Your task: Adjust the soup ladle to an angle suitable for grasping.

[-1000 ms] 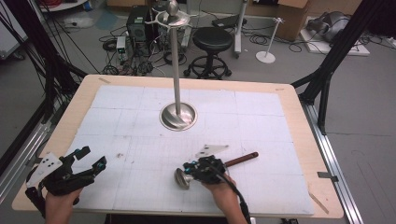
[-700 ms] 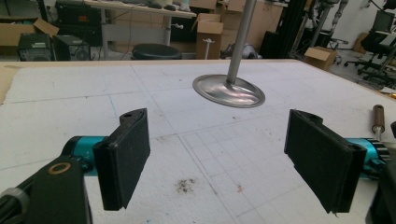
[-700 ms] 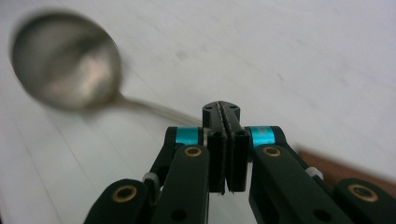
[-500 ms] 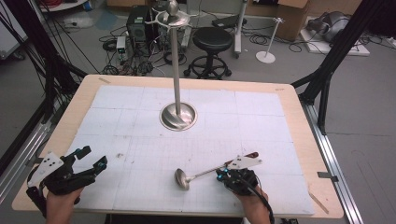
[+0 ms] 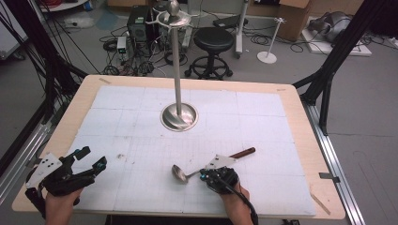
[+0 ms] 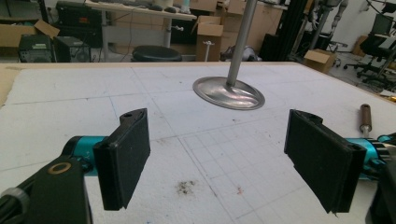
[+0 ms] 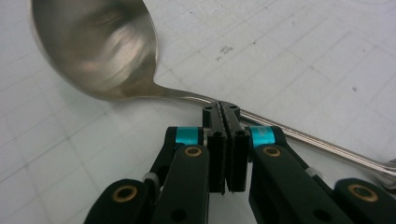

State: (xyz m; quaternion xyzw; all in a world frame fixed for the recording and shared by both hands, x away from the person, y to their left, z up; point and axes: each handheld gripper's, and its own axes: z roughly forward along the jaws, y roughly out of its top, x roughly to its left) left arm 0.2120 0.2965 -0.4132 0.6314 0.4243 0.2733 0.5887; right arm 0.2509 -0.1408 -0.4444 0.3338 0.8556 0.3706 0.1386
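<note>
A metal spoon [image 5: 179,173] with a brown wooden handle lies on the white mat near the front edge, bowl to the left. My right gripper [image 5: 205,176] is shut, its tips resting at the thin shaft just behind the bowl. In the right gripper view the jaws [image 7: 226,112] are pressed flat together with the spoon [image 7: 98,51] shaft crossing right at their tips, not between them. My left gripper [image 5: 93,157] hovers open at the front left corner; in its own view the left gripper [image 6: 229,158] holds nothing, and the spoon's handle [image 6: 364,116] lies far right.
A tall metal stand [image 5: 179,117] with a round base and hooks at its top stands at the mat's middle back; its base [image 6: 229,93] lies ahead of the left gripper. The wooden table rim [image 5: 300,117] frames the mat. Stools, cables and boxes sit beyond.
My right gripper swung right along the spoon's handle half a second ago, then came back left to the shaft near the bowl. The spoon and left gripper have barely moved.
</note>
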